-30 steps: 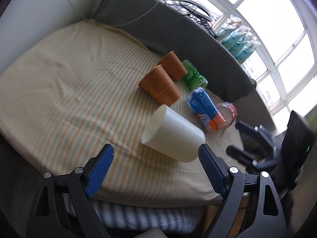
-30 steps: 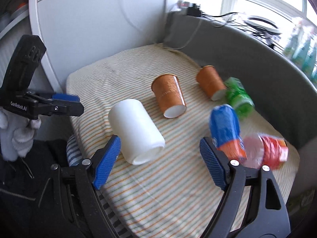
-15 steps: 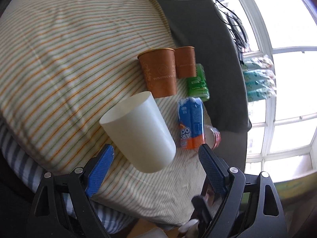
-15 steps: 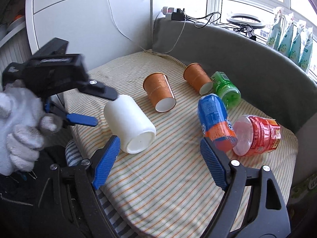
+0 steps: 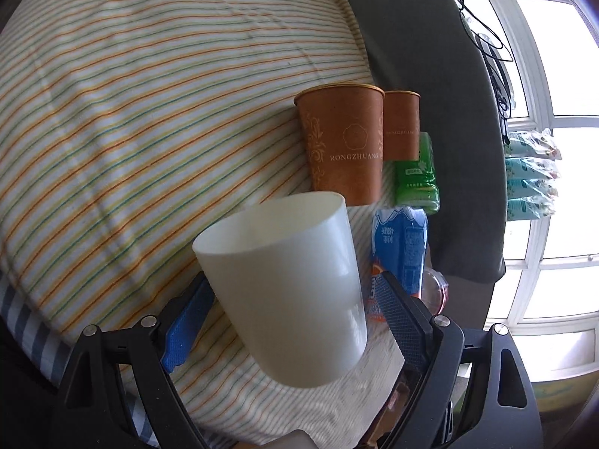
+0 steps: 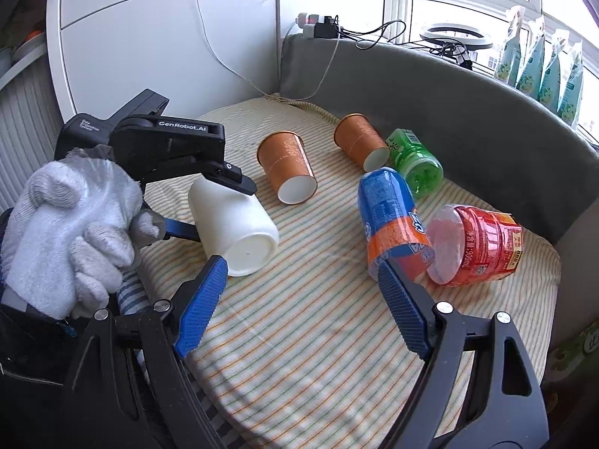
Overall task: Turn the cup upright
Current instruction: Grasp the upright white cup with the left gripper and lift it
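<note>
Left wrist view: we see the white cup between our left tongs, blue pads on either side of its lower body; whether the pads actually touch we cannot tell from this view. Its interior, what shows of it, looks empty. Right wrist view puts the same cup lying on its side on the striped cushion, near the cushion's front-left edge, closed base toward that camera, mouth away, long axis roughly level. One black finger of the left tongs sits on top of the cup, the blue one against its side, so they look closed on it. Gloved left hand grips the tool handle from the left, knuckles toward the camera. Right tongs are spread wide, holding nothing, hovering over the cushion's near part. Other containers all on their sides: two orange paper cups with open mouths showing white, nothing visible inside, green bottle, blue-orange bottle, red jar.
</note>
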### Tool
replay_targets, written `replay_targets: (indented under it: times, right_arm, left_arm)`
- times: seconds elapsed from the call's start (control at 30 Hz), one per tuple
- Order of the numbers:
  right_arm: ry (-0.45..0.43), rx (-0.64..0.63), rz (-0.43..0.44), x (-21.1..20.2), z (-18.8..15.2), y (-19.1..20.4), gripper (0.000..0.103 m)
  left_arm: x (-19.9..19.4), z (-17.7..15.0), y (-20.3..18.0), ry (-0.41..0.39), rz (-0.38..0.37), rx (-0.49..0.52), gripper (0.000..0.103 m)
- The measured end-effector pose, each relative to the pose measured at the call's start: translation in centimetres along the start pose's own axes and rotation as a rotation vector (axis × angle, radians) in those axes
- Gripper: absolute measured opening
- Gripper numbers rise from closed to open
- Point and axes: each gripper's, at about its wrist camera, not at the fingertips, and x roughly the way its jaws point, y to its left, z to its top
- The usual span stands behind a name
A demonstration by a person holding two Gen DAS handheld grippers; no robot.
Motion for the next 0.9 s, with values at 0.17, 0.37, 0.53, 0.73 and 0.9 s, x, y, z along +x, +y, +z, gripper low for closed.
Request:
replay_targets:
  times: [0.17,0.37,0.53,0.73,0.9]
  right_arm:
    - [-0.002,0.004,-0.016,0.0,-0.3,-0.5,0.085]
    - [-0.013,0.029,-0.039,-0.1,-0.4,-1.3,0.085]
    - [-0.026,0.041,-0.068,-0.4,-0.5,-1.5,0.085]
    - [-0.045,0.073,-0.127,-1.1,-0.8,-1.6,0.085]
    - [-0.038,0.176,-0.244,-1.3,-1.2,-2.7,0.085]
  left_arm:
    - [0.8,0.1,-0.9,0.008,0.023,0.072,0.079]
    - [0.9,-0.3,-1.5,0.001,0.025,0.141,0.079]
    - [0.8,-0.8,-2.4,-0.016,0.037,0.234,0.079]
    - [0.4,-1.9,-4.5,-0.061,0.036,0.397,0.077]
    - [0.9,-2.7,-6.3,-0.074,0.033,0.537,0.075]
